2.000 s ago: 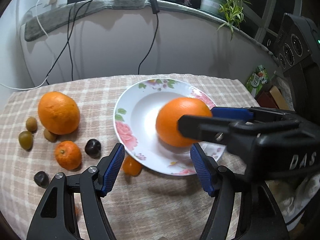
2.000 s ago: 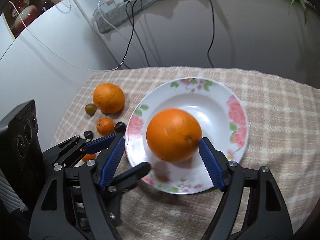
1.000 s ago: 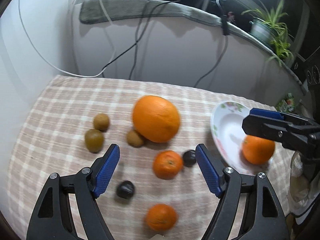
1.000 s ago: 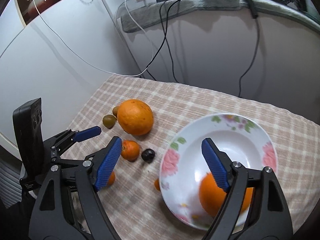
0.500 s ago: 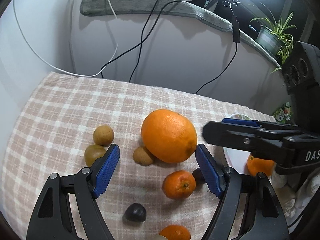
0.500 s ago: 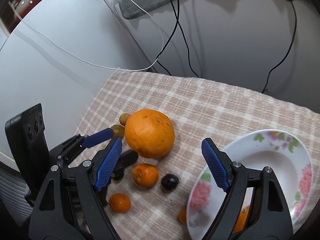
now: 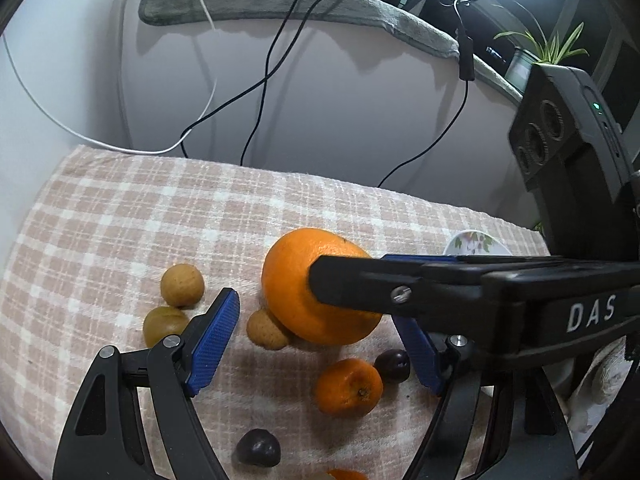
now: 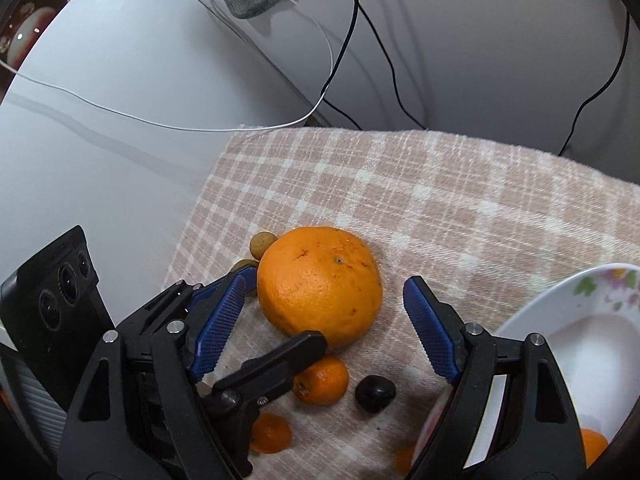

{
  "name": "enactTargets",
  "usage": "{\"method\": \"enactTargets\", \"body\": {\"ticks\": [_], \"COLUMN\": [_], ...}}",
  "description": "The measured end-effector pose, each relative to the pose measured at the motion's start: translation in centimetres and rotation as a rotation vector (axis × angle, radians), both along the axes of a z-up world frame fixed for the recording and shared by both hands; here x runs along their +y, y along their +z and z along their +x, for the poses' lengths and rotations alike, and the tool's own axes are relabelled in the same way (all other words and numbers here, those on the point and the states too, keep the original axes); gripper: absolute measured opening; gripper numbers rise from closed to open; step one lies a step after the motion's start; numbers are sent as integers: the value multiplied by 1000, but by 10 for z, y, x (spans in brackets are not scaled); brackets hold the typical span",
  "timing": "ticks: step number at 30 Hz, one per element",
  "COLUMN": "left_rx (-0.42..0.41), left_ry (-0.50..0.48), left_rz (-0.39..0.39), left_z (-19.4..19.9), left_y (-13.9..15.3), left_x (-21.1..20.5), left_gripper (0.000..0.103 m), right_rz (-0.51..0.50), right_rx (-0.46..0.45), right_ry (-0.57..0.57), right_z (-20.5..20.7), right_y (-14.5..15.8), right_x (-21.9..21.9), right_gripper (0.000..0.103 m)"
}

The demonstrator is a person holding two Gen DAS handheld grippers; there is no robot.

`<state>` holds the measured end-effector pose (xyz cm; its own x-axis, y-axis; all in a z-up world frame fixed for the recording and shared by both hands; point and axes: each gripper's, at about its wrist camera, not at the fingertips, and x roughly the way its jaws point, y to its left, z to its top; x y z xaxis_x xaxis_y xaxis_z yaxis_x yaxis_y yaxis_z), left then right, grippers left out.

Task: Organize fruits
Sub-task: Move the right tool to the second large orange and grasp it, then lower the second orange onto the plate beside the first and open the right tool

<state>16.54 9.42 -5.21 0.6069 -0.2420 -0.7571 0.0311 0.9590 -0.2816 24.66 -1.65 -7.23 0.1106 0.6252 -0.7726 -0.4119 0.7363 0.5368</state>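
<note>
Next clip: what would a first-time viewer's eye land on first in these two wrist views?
The big orange on the checked cloth, framed by the open right gripper, with the left gripper also open around it from the other side. Below it lie a small mandarin and a dark plum; the flowered plate sits at the right edge.

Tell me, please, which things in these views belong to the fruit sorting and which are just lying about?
Belonging to the job:
- large orange
- small mandarin
- dark plum
- brown fruits
- floral plate
- right gripper, open around the large orange
- left gripper, open

Just lying about:
- cables
- grey mat
- potted plant
</note>
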Motion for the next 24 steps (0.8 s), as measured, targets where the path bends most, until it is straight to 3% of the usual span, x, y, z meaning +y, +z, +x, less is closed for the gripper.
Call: {"method": "enactTargets", "body": {"ticks": [11,24], "left_rx": [3,-12], "left_ry": [-29,-31], "left_rz": [-3,25], "left_z": [2,-2], "left_y": [-3,0], "left_x": [-2,-5], "left_gripper": [65,64], "right_rz": [7,1], "right_rx": [50,35], "right_ry": [9,7], "right_z": [1,-3], "right_y": [-8,0], "right_x": [7,6], "right_gripper": [74,72]}}
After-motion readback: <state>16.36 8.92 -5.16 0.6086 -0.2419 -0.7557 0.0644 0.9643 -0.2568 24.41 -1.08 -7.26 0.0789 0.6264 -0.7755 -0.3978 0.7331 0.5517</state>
